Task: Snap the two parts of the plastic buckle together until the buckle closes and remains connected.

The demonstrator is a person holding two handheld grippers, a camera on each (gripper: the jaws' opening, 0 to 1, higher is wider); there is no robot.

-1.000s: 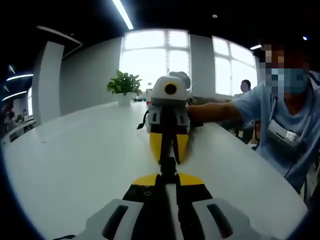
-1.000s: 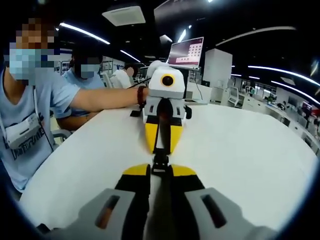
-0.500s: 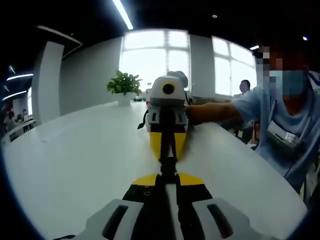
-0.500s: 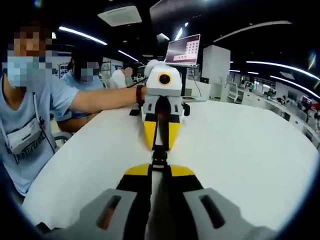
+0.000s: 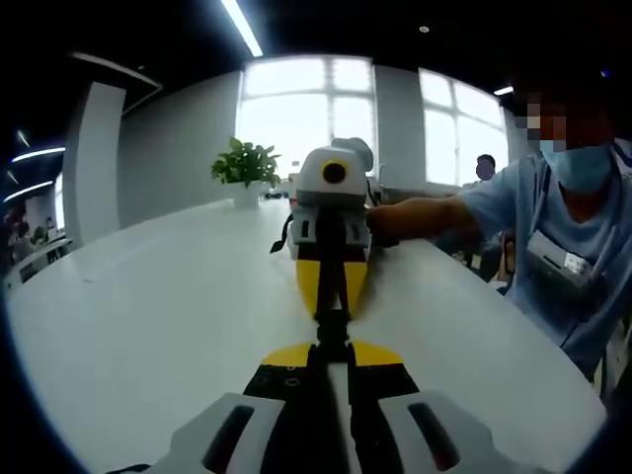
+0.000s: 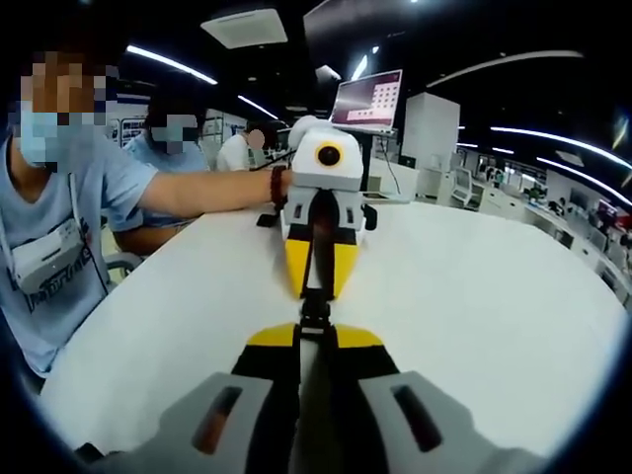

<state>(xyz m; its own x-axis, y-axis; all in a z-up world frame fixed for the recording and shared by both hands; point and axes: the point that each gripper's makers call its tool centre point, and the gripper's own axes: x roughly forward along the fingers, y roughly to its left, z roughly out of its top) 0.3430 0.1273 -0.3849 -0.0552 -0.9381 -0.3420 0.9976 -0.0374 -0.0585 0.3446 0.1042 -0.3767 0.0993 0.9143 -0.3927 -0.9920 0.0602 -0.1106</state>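
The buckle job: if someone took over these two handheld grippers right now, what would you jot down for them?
Left gripper: shut on its end of the black buckle.
Right gripper: shut on the other end; the buckle spans between both, held above the white table.
Done: both parts gripped and aligned nose to nose, apparently touching.
Left: whether it has clicked shut is too small to tell; press together, confirm it holds.

My left tongs [image 5: 332, 348], yellow-tipped and black-bodied, rise from the bottom of the left gripper view with jaws pressed close on a small black plastic buckle [image 5: 332, 324]. Facing me, the right tongs [image 5: 333, 296], yellow-tipped with a white housing, pinch the buckle's far end above the white table [image 5: 148, 306]. A person's forearm [image 5: 420, 217] reaches in behind them. A green potted plant [image 5: 245, 170] stands at the table's far edge.
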